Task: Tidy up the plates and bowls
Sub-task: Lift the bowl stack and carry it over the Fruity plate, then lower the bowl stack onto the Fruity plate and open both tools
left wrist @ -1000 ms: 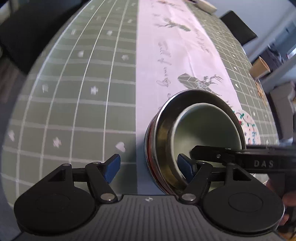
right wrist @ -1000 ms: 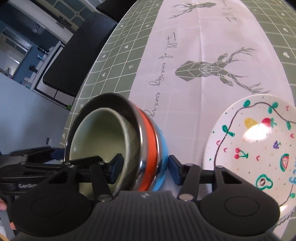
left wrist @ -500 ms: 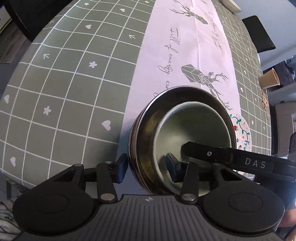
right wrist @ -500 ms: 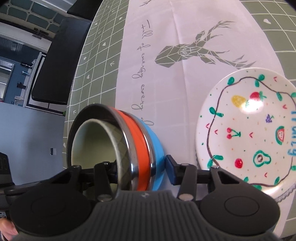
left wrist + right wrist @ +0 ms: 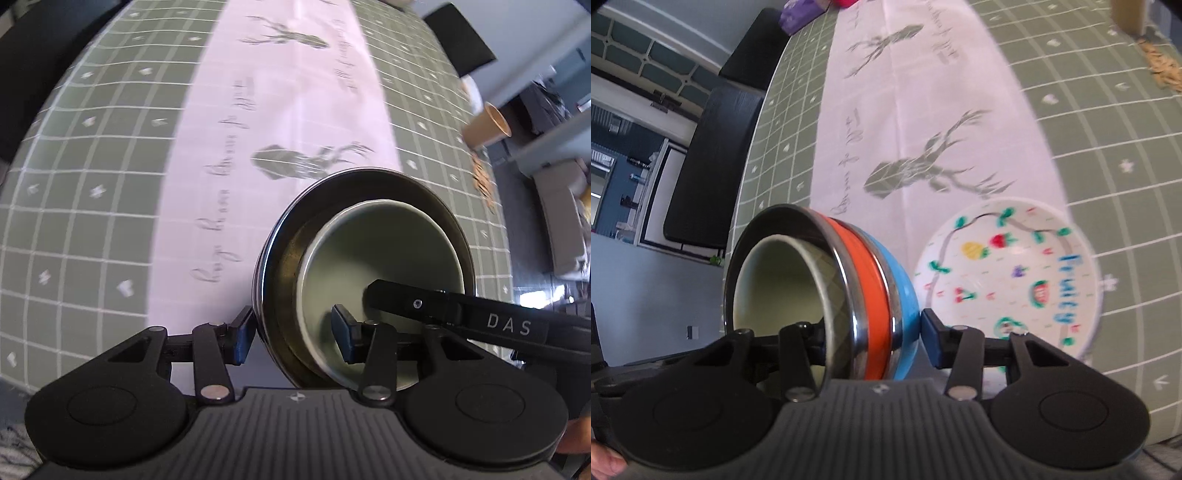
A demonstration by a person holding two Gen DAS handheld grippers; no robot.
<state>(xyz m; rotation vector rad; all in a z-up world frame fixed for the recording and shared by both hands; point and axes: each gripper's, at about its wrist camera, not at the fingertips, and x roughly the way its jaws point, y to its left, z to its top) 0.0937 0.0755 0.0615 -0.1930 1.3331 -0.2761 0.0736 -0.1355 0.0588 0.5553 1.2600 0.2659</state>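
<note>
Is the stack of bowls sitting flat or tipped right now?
Tipped. The nested bowls are tilted with their mouths facing sideways in the right wrist view, clamped at the rim by the left gripper and right gripper, beside the fruit plate.

Our left gripper (image 5: 291, 334) is matte black, with two round discs, a ribbed grey top plate, silver screws and blue pads (image 5: 244, 334). Our right gripper (image 5: 873, 338) looks the same; in the left view its black finger reads "DAS" in pale letters.
</note>
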